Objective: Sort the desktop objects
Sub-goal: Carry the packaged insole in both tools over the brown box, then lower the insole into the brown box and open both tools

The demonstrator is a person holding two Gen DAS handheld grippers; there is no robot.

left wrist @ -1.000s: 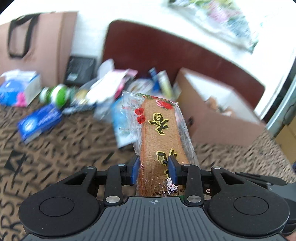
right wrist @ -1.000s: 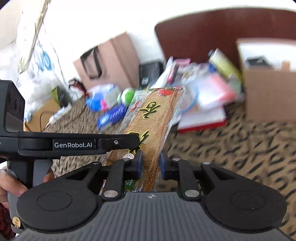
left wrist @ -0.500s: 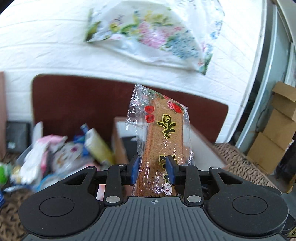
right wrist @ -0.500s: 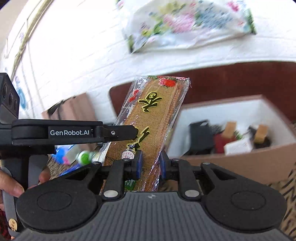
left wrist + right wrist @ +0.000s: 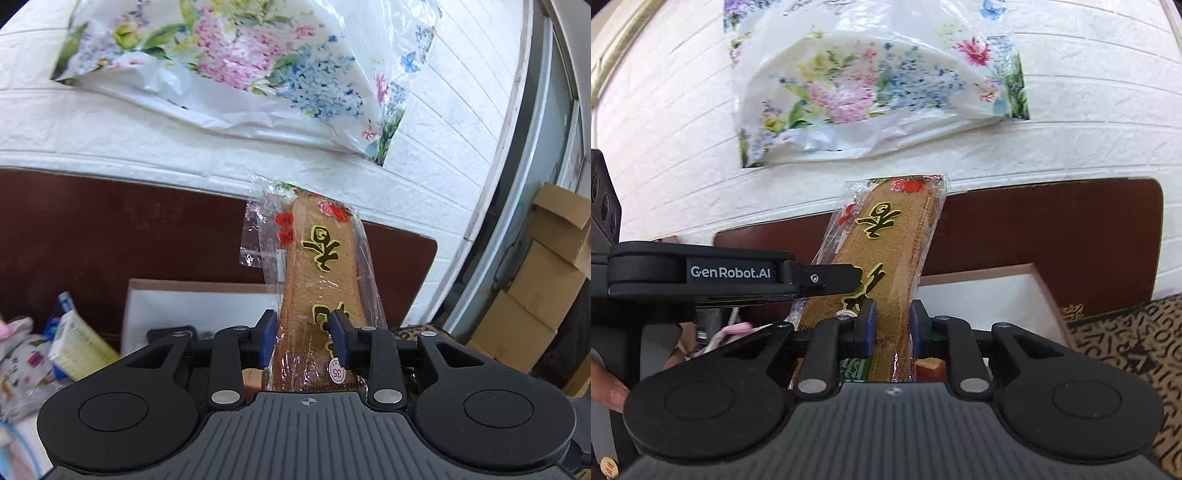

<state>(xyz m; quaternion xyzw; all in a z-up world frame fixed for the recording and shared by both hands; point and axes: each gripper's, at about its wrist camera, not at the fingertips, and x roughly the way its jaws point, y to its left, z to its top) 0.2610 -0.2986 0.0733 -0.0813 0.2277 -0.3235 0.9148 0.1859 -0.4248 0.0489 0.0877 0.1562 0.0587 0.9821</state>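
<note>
One brown insole pack (image 5: 321, 280) in clear wrap with yellow characters stands nearly upright, and both grippers hold its lower end. My left gripper (image 5: 303, 328) has its blue pads against the pack's two long edges. My right gripper (image 5: 891, 317) is shut on the same insole pack (image 5: 886, 236), gripping it across its thickness. In the right wrist view the left gripper (image 5: 846, 275) reaches in from the left, side on. An open cardboard box (image 5: 184, 286) with a white inside lies just behind and below the pack. That cardboard box (image 5: 982, 275) holds several small items, mostly hidden.
A floral plastic bag (image 5: 258, 70) hangs on the white brick wall above a dark red board (image 5: 110, 229). Mixed packets (image 5: 74, 343) lie left of the box. Stacked cartons (image 5: 535, 295) stand at the right. Patterned cloth (image 5: 1126, 343) covers the table; a hand (image 5: 605, 387) shows lower left.
Both grippers have carried the pack up and to the right, from above the cluttered table to above the cardboard box. The views now face the wall and the floral bag.
</note>
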